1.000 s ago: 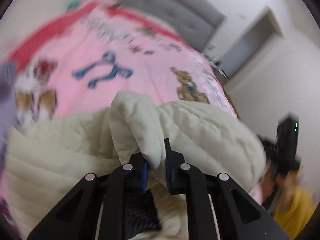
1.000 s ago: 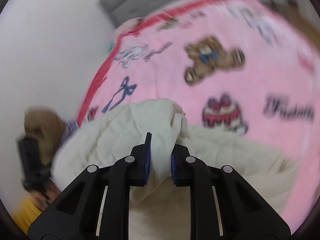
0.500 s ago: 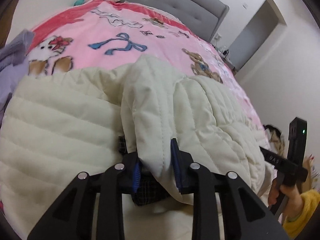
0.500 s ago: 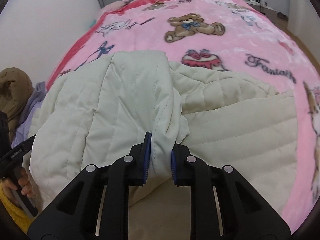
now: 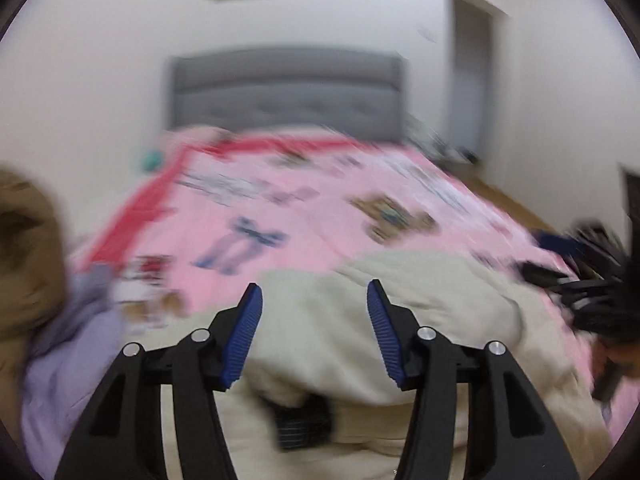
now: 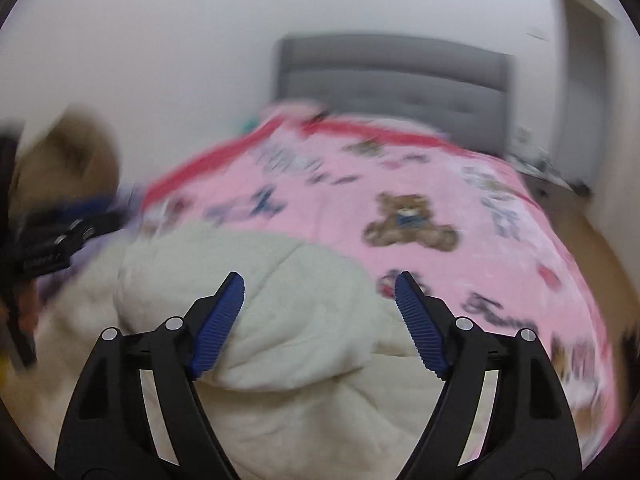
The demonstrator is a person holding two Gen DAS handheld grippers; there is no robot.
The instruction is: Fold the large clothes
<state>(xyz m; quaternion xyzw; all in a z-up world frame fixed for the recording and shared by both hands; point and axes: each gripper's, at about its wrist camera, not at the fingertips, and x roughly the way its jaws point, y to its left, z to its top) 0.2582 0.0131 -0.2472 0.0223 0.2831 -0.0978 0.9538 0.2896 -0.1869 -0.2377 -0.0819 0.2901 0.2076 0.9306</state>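
Lying folded across the lower half of both views, the cream quilted coat (image 5: 420, 320) rests on the pink printed blanket (image 5: 320, 208). The left gripper (image 5: 315, 292) is opening, its blue pads apart and pressing on nothing. The right gripper (image 6: 320, 284) is also opening, spread wider, the coat (image 6: 288, 304) below its jaws but ungripped. A grey headboard (image 6: 392, 80) stands at upper centre.

My view of the bed (image 5: 286, 92), grey headboard to the wall, under a pink cartoon-print blanket (image 6: 460, 184). On it lie a folded cream quilted coat (image 6: 280, 320) and, at its left edge, lilac (image 5: 68, 360) and brown garments (image 5: 28, 256).
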